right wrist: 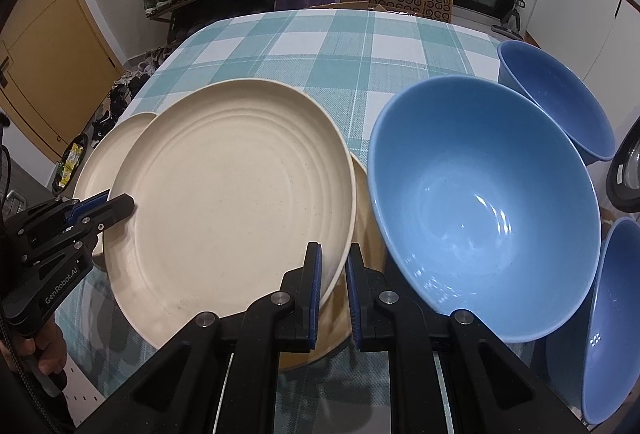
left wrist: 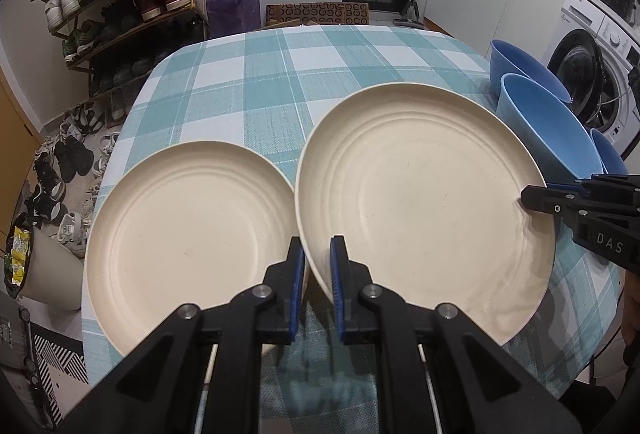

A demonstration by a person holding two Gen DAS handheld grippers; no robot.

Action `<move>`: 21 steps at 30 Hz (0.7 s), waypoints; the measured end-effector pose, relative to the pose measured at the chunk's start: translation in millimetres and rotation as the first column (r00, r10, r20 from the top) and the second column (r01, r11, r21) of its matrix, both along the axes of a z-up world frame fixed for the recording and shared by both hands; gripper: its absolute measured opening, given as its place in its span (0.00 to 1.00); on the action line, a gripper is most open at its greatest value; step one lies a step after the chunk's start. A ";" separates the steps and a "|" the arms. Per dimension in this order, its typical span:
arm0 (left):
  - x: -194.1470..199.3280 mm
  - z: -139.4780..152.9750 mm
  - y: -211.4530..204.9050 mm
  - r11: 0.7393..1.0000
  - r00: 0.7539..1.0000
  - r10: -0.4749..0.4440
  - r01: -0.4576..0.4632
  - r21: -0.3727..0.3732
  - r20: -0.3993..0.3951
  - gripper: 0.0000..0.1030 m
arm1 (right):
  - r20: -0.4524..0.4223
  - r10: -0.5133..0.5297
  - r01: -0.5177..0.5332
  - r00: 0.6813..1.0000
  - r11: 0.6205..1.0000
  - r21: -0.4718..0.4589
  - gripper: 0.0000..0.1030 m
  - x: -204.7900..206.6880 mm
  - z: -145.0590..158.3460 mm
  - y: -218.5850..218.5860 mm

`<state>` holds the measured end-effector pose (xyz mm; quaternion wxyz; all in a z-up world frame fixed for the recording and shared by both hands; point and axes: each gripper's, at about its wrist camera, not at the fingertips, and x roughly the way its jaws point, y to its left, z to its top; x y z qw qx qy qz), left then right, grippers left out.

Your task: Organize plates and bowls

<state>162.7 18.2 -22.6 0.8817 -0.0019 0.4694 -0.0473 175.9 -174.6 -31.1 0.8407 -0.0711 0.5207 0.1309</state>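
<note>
Both grippers pinch the raised cream plate (left wrist: 424, 202), left gripper (left wrist: 316, 290) on its near-left rim, right gripper (right wrist: 334, 294) on its near-right rim, above another plate (right wrist: 366, 202), the lone plate (left wrist: 188, 242) lying left on the tabletop (left wrist: 280, 74).

- Table under a teal-and-white checked woven cloth (left wrist: 280, 82).
- Resting on it: a cream ridged round plate (left wrist: 188, 234) at the left.
- Three blue bowls (right wrist: 484, 202) along the right edge.

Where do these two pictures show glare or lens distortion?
Right wrist view: white glare spots inside the nearest blue bowl. Left wrist view: no strong glare on the raised plate. Both views: fisheye bending curves the checked tablecloth's edges; corners are black.
</note>
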 end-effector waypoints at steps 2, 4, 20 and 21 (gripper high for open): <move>-0.4 -1.5 -2.9 1.000 1.000 -0.008 0.008 0.007 -0.003 0.10 | 0.000 -0.005 0.005 1.000 1.000 -0.007 0.12 -1.2 -2.7 -1.5; 0.4 -2.7 -6.0 1.000 1.000 -0.016 0.016 0.017 -0.004 0.10 | -0.005 -0.012 0.012 1.000 1.000 -0.012 0.12 -2.6 -5.5 -3.1; 2.3 -9.4 -15.6 0.998 0.999 -0.036 0.036 0.043 -0.019 0.10 | 0.013 -0.018 0.018 1.000 0.997 -0.075 0.13 -7.1 -10.5 -0.8; 2.6 -9.8 -15.8 0.998 0.999 -0.037 0.038 0.043 -0.020 0.10 | 0.014 -0.018 0.019 1.000 0.997 -0.079 0.13 -7.6 -10.6 -0.9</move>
